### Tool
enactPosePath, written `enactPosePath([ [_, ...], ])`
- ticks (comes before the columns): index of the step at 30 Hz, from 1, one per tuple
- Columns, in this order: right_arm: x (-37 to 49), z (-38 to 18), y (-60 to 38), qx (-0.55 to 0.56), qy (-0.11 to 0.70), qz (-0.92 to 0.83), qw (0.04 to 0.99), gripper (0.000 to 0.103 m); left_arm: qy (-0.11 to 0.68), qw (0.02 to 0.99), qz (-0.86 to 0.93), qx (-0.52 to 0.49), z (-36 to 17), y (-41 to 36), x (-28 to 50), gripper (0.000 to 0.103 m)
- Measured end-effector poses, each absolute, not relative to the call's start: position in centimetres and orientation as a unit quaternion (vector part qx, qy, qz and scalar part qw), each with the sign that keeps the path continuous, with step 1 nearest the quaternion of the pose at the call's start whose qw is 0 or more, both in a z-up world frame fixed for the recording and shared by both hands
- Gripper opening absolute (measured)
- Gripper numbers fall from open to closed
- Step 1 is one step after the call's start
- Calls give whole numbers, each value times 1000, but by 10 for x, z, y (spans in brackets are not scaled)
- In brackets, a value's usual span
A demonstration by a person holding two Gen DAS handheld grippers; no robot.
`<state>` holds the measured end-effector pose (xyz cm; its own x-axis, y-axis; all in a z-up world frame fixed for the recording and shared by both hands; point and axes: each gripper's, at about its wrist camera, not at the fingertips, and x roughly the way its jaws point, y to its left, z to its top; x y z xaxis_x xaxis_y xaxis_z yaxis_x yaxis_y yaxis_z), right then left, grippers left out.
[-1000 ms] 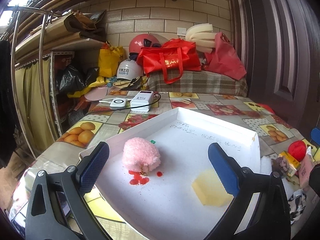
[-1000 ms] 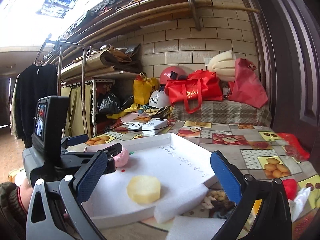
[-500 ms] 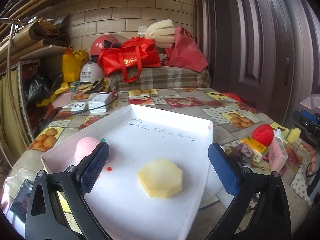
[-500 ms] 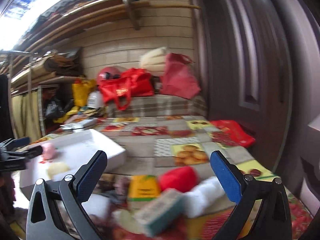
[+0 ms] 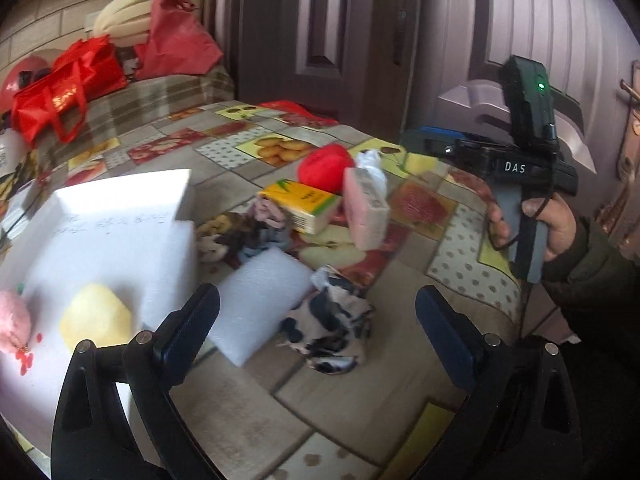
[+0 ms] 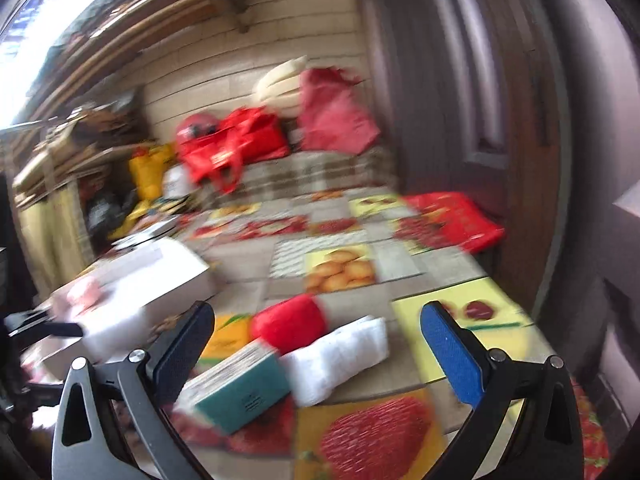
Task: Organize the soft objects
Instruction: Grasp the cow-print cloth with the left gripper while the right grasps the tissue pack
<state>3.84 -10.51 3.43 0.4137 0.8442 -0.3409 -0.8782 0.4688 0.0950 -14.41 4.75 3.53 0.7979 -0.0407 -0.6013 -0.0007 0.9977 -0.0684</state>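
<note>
A white tray (image 5: 120, 192) at the left holds a yellow sponge (image 5: 96, 316) and a pink pompom (image 5: 12, 320). Right of it on the table lie a white foam block (image 5: 256, 300), a black-and-white cloth (image 5: 332, 320), a bundle of dark scrunchies (image 5: 248, 232), a yellow box (image 5: 300, 204), a pink pack (image 5: 366, 212) and a red plush ball (image 5: 324, 168). My left gripper (image 5: 318, 320) is open above the cloth and the foam. My right gripper (image 6: 316, 340) is open over the red ball (image 6: 288, 322), a white roll (image 6: 340, 356) and a green-edged pack (image 6: 240, 392).
The other hand-held gripper (image 5: 524, 168) shows at the right in the left wrist view. Red bags (image 5: 68, 84) sit on a checked bench at the back. A dark door (image 5: 360, 40) stands behind the table. The table edge runs near the right side.
Both grippers have swung right, from over the tray to the pile of loose items beside it. The right wrist view is blurred with motion. Both stay open and empty.
</note>
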Motion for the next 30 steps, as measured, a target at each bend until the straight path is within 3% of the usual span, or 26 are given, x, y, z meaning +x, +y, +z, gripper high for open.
enactPosePath([
  [4,16,17,-76,-149,225,551,790,103,392,919,-31,-26,15,30,-128,93],
  [11,18,-4,-37,-204,301,527,768,100,409,909,-35,-70,12,48,-104,93],
  [13,25,-8,-29,-204,318,521,765,80,416,908,-31,-48,10,45,-95,93],
  [14,29,-10,-28,-201,331,520,761,51,423,905,-30,-38,7,43,-89,79],
  [15,34,-11,-29,-194,340,520,759,40,436,899,-25,-35,2,45,-83,68],
  [18,40,-10,-37,-178,345,519,761,30,421,906,-17,-48,5,57,-81,57],
  [24,43,-10,-49,-155,346,524,763,29,402,914,-13,-59,13,57,-104,58],
  [30,44,-8,-47,-151,343,523,766,29,436,898,1,-62,6,61,-95,58],
])
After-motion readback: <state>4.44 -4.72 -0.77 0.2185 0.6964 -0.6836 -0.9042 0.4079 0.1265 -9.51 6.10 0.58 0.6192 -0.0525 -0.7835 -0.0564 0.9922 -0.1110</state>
